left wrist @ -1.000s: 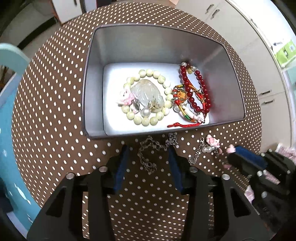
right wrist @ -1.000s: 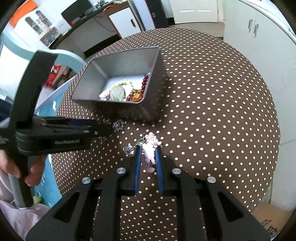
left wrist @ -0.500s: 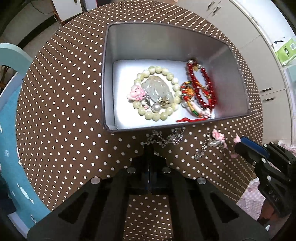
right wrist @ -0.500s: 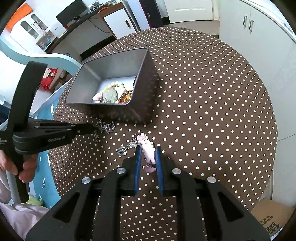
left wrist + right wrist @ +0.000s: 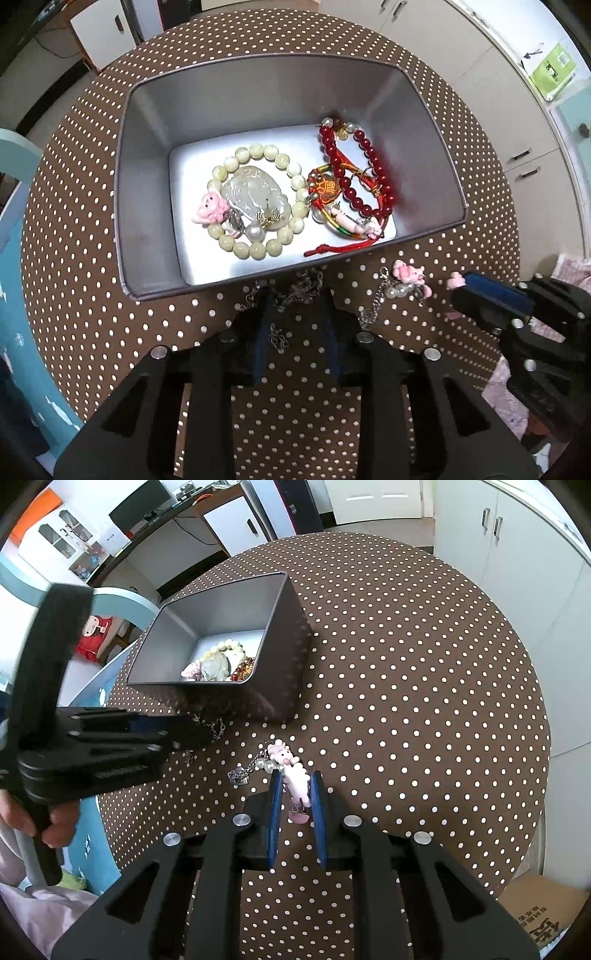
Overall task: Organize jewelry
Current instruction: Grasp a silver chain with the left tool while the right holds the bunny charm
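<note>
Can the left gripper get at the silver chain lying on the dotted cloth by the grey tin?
Probably yes. The left gripper already straddles the silver chain, its jaws opening with the chain between them. Only the grey tin's near wall sits close ahead; nothing covers the chain.

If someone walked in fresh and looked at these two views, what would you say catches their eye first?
Probably the grey metal tin on the brown polka-dot tablecloth, with a pale bead bracelet and a red bead bracelet inside. In front of it, a silver chain lies between the opening jaws of the left gripper. The right gripper is closed on a pink charm bracelet.
</note>
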